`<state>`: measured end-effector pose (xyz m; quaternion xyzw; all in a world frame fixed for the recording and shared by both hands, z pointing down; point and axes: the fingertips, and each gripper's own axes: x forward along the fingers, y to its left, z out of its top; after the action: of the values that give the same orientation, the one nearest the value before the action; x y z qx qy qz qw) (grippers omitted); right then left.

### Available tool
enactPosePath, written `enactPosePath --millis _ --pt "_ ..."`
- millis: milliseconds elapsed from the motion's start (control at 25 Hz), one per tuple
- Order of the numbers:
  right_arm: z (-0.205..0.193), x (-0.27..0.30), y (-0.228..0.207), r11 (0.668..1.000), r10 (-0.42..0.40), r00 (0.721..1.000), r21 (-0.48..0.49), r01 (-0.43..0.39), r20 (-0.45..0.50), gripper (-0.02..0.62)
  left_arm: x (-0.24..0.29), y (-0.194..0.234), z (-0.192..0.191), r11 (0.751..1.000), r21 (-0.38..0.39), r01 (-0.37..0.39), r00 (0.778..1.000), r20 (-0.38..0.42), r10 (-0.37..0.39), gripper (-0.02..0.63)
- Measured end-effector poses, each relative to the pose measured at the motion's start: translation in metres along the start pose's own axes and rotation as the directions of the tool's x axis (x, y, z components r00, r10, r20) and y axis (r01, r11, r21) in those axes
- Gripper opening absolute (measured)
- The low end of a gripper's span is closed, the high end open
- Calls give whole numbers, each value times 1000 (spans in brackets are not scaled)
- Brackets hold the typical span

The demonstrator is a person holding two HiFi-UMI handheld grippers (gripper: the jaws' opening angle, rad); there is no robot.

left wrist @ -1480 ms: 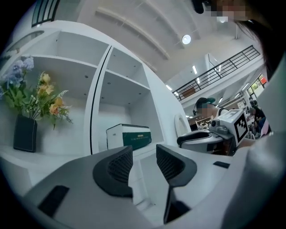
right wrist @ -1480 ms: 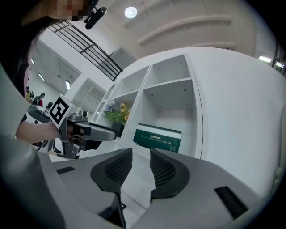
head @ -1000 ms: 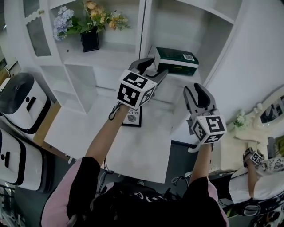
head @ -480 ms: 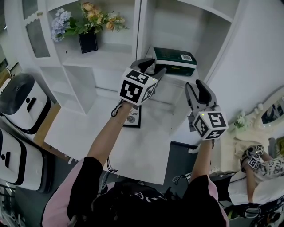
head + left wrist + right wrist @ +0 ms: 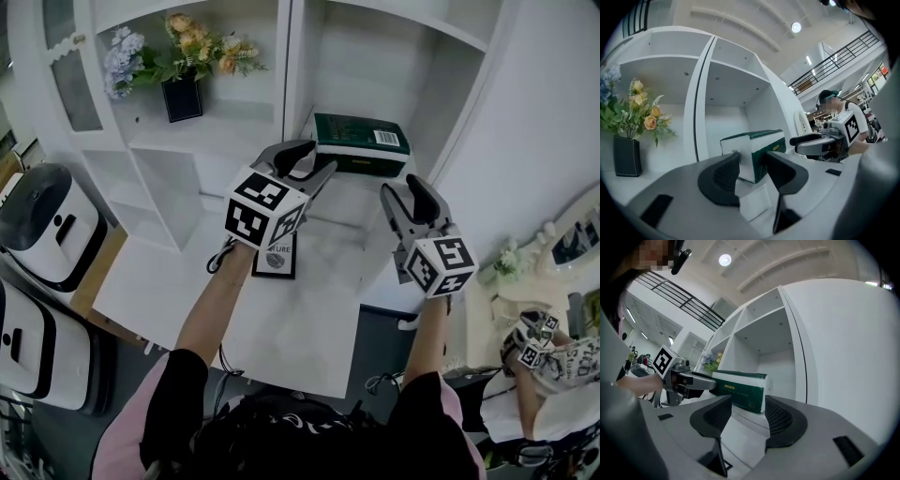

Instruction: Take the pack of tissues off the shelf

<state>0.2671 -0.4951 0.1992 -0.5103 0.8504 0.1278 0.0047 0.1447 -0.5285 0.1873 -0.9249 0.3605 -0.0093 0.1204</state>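
Observation:
The green and white pack of tissues (image 5: 361,142) lies on the shelf board (image 5: 352,192) of the right-hand compartment. My left gripper (image 5: 305,161) points at the pack's left end from just in front. Its jaws are closing with nothing between them; in the left gripper view the pack (image 5: 759,150) sits beyond the left gripper (image 5: 752,171). My right gripper (image 5: 405,192) hovers below and right of the pack, its jaws opening and empty. In the right gripper view the pack (image 5: 740,390) lies ahead of the right gripper (image 5: 745,413).
A black vase of flowers (image 5: 183,94) stands in the left compartment, past the upright divider (image 5: 286,75). A small framed card (image 5: 275,255) stands on the white table (image 5: 169,281). White appliances (image 5: 47,220) sit at the left. Another person (image 5: 553,356) is at lower right.
My left gripper has shifted a little left and back toward me, its jaws narrowing. The right gripper's jaws have spread wider. The pack has stayed on the shelf.

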Motion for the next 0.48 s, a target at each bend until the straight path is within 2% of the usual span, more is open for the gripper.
enactPosePath --millis 280,480 --pt "2 7 8 998 51 998 26 -52 23 235 -28 -3 -4 1000 7 16 999 31 -17 189" --pt "8 14 23 995 97 994 -9 -97 45 235 -41 -6 -9 999 49 18 1000 24 -19 184"
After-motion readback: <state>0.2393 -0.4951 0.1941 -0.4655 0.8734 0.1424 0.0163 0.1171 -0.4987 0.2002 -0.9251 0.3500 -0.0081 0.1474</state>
